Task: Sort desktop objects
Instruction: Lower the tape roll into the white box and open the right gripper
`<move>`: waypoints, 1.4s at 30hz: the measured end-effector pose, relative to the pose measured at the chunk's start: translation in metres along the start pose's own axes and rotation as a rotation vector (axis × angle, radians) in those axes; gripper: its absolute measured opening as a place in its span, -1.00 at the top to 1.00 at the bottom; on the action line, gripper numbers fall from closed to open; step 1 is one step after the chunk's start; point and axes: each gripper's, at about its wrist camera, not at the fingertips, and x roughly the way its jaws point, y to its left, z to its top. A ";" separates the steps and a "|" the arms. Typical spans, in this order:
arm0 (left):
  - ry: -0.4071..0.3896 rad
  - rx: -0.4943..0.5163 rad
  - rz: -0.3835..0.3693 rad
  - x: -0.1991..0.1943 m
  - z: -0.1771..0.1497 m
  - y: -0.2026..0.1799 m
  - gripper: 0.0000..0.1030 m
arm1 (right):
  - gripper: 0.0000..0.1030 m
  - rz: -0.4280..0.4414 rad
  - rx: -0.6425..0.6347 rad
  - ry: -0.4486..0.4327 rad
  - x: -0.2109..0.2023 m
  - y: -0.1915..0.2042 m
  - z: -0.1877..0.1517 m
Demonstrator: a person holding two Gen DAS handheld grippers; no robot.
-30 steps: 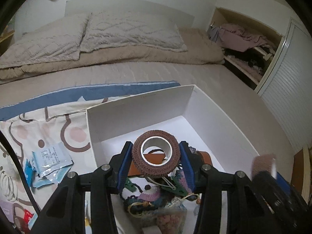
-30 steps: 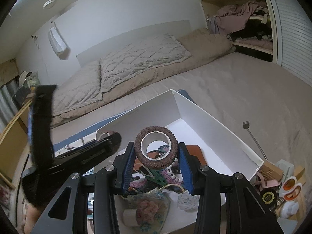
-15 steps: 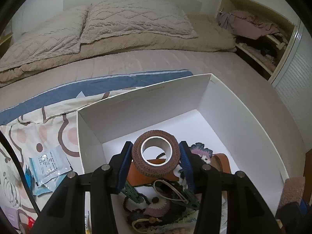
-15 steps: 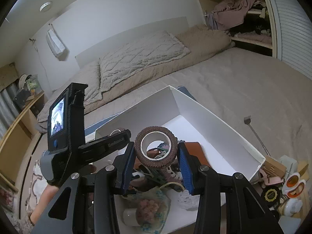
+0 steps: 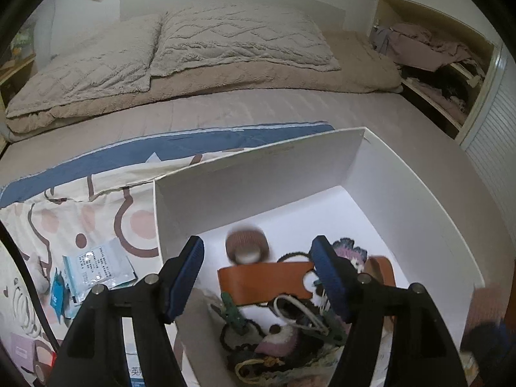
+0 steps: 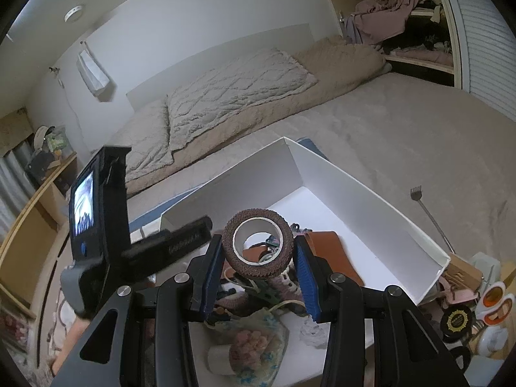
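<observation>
Tape roll released over the white box

We see the left tongs point(image 5: 258, 274) in the lower middle of the left wrist view with their blue pads wide apart; the jaws have just been opening. Between them, but touching neither pad, a blurred brown tape roll point(image 5: 246, 248) is inside the white box point(image 5: 258, 174), just above an orange leather piece point(image 5: 264, 282). Below that piece lies a tangle of cords, clips and a knitted item. At the left of this frame, printed sachets point(image 5: 96, 266) lie on a patterned sheet outside the box.

In the right wrist view, our right tongs point(image 6: 258, 251) are clamped on a second brown tape roll point(image 6: 257, 245), held on its edge above the near part of the box point(image 6: 371, 200). The left device with its small screen appears at the left of this frame.
</observation>
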 end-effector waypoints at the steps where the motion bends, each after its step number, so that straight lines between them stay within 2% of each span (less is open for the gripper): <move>1: -0.003 0.005 0.000 -0.002 -0.001 -0.001 -0.34 | 0.15 0.002 0.000 -0.001 0.000 0.000 0.000; 13: -0.090 0.097 -0.046 -0.043 -0.034 -0.004 -0.34 | 0.15 0.000 0.010 0.018 0.019 -0.001 0.004; 17: -0.093 0.079 -0.072 -0.055 -0.048 0.006 -0.34 | 0.15 0.002 0.012 0.047 0.030 -0.001 0.003; 22: -0.103 0.073 -0.066 -0.067 -0.064 0.017 -0.34 | 0.15 -0.008 0.011 0.114 0.053 0.001 0.002; 28: -0.151 0.102 -0.046 -0.087 -0.081 0.022 -0.34 | 0.15 -0.035 -0.103 0.162 0.067 0.021 0.016; 32: -0.172 0.124 -0.064 -0.099 -0.091 0.025 -0.35 | 0.15 -0.015 -0.072 0.256 0.088 0.017 0.026; 38: -0.198 0.133 -0.080 -0.104 -0.094 0.026 -0.36 | 0.15 -0.063 -0.067 0.404 0.132 0.018 0.031; 42: -0.210 0.138 -0.083 -0.103 -0.092 0.026 -0.36 | 0.15 -0.066 0.027 0.470 0.157 0.007 0.037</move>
